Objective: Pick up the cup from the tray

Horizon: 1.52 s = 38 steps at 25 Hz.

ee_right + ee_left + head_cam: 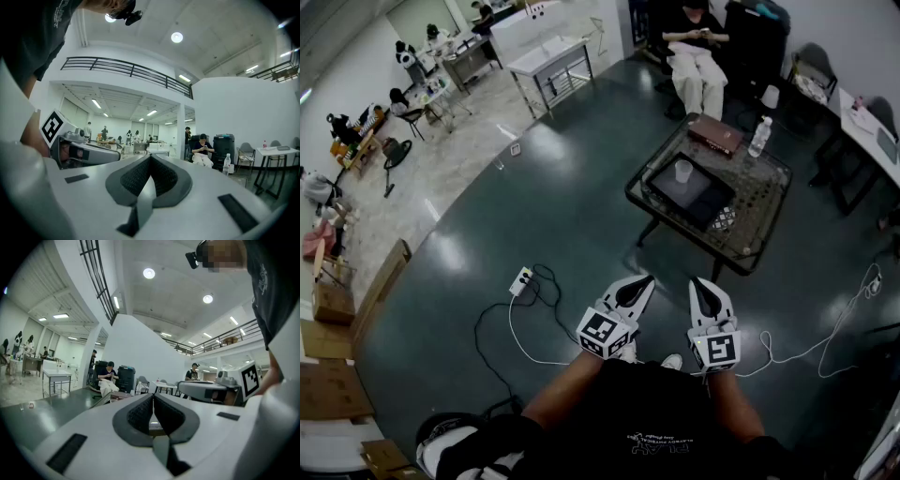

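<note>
In the head view a small white cup [683, 171] stands upright on a black tray [701, 201], which lies on a low glass table [761, 217] some way ahead of me. My left gripper [646, 278] and right gripper [700, 280] are held side by side close to my body, well short of the table, pointing level toward it. Both are shut with nothing between the jaws. In the left gripper view the left gripper's [153, 397] jaws meet, as do the right gripper's [150, 157] in the right gripper view. The jaws hide the cup in both gripper views.
On the table also lie a brown box [715, 134], a water bottle [759, 137] and a small chequered item [724, 219]. A seated person [698, 58] is behind the table. A power strip [522, 280] and cables lie on the floor to my left.
</note>
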Each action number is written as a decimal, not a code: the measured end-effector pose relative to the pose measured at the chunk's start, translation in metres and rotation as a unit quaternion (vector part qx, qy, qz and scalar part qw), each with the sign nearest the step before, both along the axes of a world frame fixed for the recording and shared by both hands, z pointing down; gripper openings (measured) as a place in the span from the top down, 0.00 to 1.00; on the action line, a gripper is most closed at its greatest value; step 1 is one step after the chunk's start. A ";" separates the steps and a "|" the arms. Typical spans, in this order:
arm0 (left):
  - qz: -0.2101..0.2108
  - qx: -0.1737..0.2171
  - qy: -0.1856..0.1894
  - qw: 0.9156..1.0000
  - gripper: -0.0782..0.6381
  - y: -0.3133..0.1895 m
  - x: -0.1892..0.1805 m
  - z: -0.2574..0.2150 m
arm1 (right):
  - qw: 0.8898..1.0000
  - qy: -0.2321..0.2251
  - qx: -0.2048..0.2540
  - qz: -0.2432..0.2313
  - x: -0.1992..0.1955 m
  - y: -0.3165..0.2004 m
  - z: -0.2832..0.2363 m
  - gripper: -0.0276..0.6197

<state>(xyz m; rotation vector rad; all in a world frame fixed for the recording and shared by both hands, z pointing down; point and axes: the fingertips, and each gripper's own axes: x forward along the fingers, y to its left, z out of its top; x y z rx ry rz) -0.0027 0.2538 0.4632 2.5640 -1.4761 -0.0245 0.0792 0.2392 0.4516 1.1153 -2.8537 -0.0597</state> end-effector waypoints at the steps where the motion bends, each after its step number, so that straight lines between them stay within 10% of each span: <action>1: -0.002 0.001 0.003 1.000 0.87 0.001 -0.001 -0.002 | 1.000 0.001 0.001 -0.001 0.000 0.000 -0.001 0.95; 38: 0.001 -0.002 -0.013 1.000 0.87 -0.027 -0.057 0.003 | 1.000 -0.014 0.015 -0.012 -0.059 -0.025 -0.015 0.95</action>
